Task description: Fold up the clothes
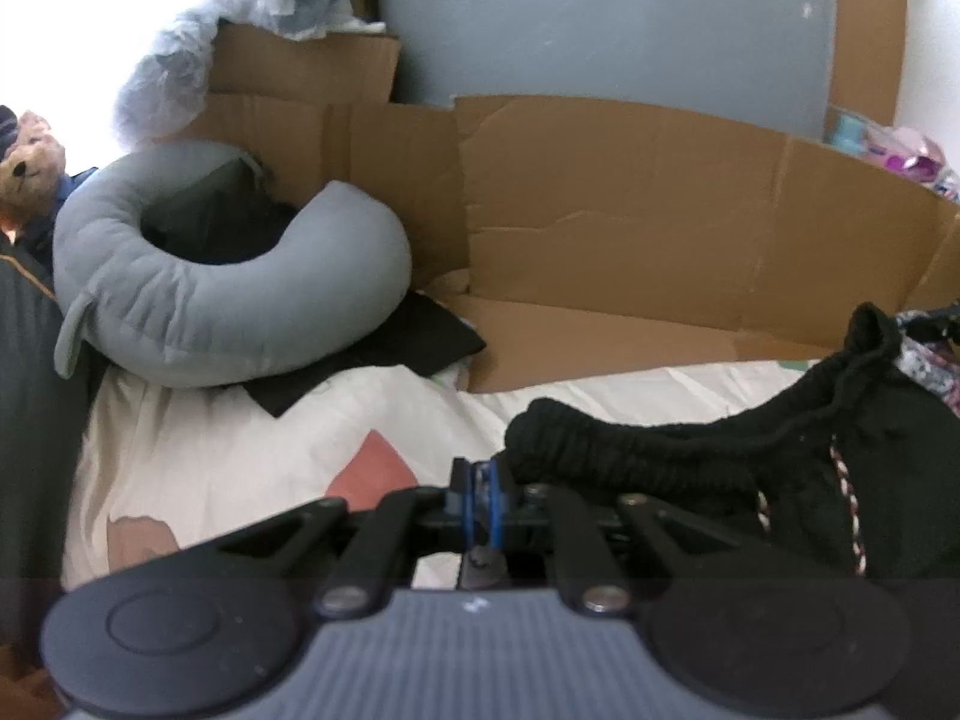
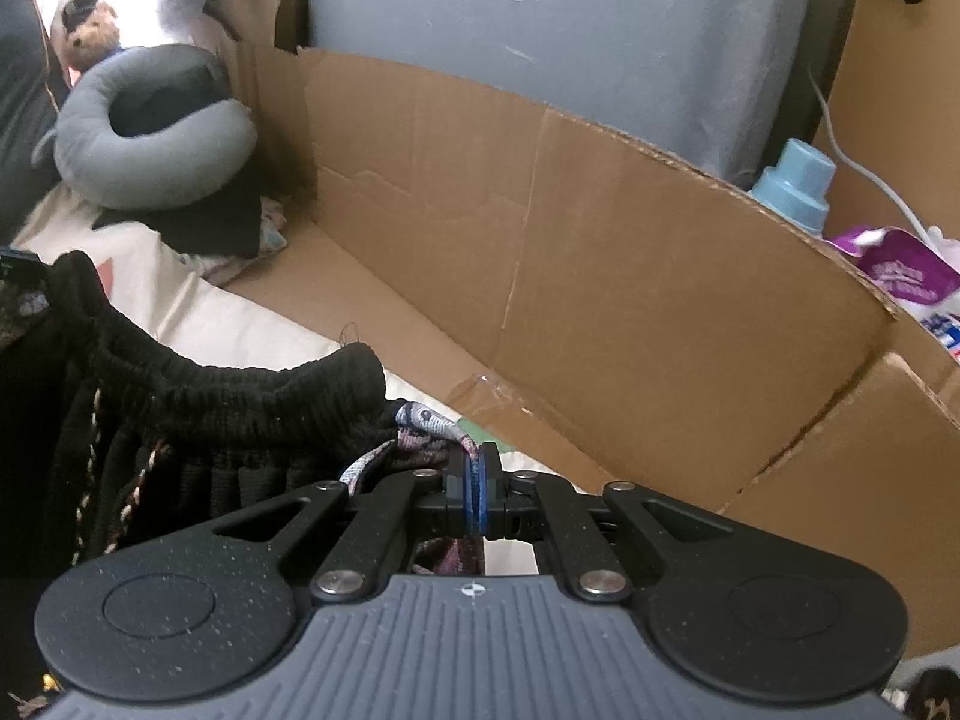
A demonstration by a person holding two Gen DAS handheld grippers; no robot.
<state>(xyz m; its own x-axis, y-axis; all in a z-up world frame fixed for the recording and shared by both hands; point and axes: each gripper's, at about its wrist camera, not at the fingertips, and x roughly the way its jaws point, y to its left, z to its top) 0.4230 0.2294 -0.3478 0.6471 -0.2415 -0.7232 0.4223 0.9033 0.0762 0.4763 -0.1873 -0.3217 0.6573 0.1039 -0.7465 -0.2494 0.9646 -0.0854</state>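
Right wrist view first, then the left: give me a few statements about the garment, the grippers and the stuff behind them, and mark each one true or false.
1. The right hand-held gripper is shut on patterned fabric at the edge of the black garment. True.
2. The left hand-held gripper is wide open. False: its jaws are closed, beside the garment's ribbed waistband.
3. A grey U-shaped pillow lies at the far left of the bed. True.
4. The bottle behind the cardboard wall has a red cap. False: its cap is light blue.
5. The teddy bear sits inside the cardboard box. False: it is at the far left, beyond the pillow.
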